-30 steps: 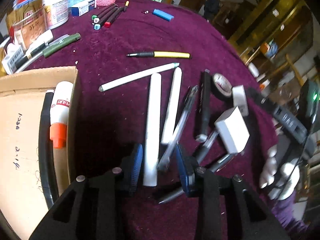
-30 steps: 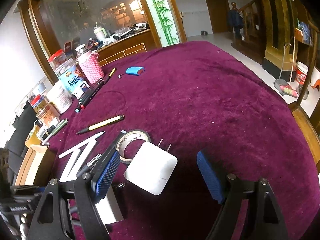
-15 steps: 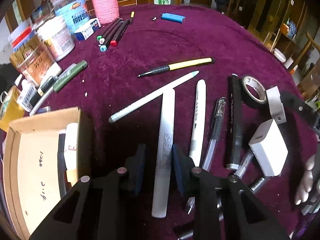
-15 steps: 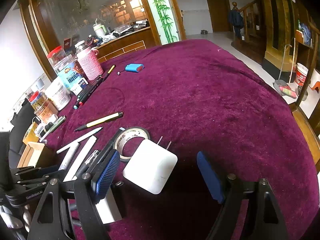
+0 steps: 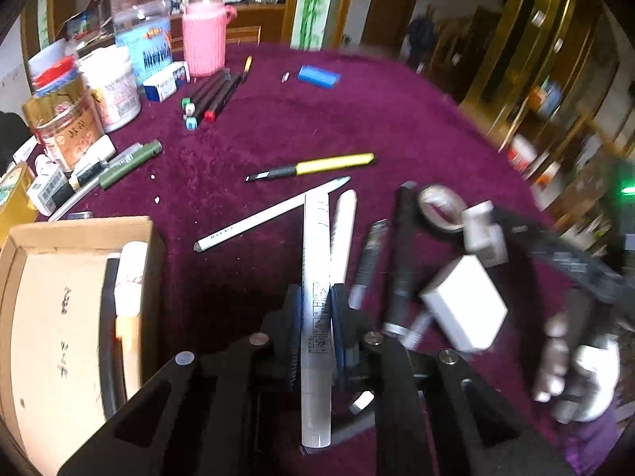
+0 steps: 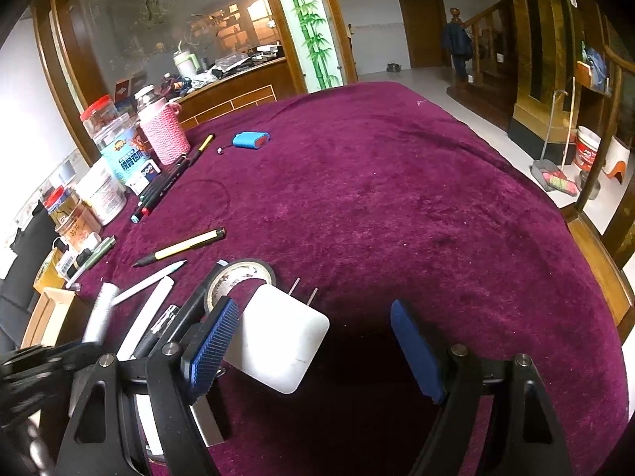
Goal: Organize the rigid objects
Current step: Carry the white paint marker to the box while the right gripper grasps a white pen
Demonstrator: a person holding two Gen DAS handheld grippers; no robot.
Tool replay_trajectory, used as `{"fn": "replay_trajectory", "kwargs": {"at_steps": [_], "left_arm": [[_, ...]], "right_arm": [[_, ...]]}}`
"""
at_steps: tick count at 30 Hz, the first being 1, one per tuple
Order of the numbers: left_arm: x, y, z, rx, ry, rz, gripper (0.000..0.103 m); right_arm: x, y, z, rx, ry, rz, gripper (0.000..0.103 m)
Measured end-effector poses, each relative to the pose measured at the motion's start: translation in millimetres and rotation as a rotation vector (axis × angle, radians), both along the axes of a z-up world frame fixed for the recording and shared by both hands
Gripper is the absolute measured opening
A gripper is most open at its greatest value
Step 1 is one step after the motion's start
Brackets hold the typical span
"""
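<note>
My left gripper point(image 5: 315, 297) has its jaws closing tight on a long white tube point(image 5: 315, 246); both blue pads press its printed lower part, and its far end angles over the purple cloth. Beside it lie a white marker point(image 5: 343, 234), a thin white pen point(image 5: 270, 214), a clear pen point(image 5: 367, 261) and a black marker point(image 5: 401, 254). My right gripper point(image 6: 313, 309) stands open, with a white plug adapter point(image 6: 278, 341) lying between the jaws next to the left pad, ungripped. Behind the adapter is a roll of tape point(image 6: 238, 277).
An open cardboard box point(image 5: 79, 230) at the left holds a white stick with an orange cap point(image 5: 129, 289). Jars point(image 5: 115, 83), a pink-sleeved bottle point(image 5: 204, 35) and markers point(image 5: 210, 95) line the back left. A yellow-black pen point(image 5: 313, 166) and a blue case point(image 5: 317, 75) lie farther off.
The left gripper's jaws went from wide around the white tube to shut on it, and the tube has come up off the cloth a little. The right gripper has kept still.
</note>
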State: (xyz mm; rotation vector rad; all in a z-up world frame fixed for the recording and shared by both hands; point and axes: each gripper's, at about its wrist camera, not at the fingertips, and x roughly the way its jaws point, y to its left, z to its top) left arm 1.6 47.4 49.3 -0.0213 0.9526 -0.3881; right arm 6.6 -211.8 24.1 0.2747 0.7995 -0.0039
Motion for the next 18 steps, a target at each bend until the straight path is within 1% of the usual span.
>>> {"fn": "replay_trajectory", "kwargs": {"at_steps": [4,8,11,15,17,18], "left_arm": [[-36.5,27.4,30.9,-0.14,-0.066,0.0,0.014],[-63.1,68.0,52.5,-0.219,-0.114,0.032,0.014],[-84.3,103.1,62.5,-0.242,-0.147,0.071,0.014],[-100.9,148.3,60.6,-0.229,-0.177,0.15,0.014],[-106.2,167.2,56.3,-0.227,-0.182,0.186,0.014],[-108.1,175.7,54.1,-0.233,-0.18,0.201,0.014]], "right_arm": [[-1.4,-6.3,0.4,0.03,-0.01,-0.014,0.083],[0.6,-14.2,-0.3,0.092,0.024,-0.024,0.083],[2.9,-3.1,5.8,0.137,0.047,0.019,0.083],[10.7,37.8,29.1,0.088,0.041,0.114,0.083],[20.6,73.6,41.3,0.08,0.057,0.21,0.083],[26.5,89.7,42.7,0.096,0.075,0.256,0.083]]}}
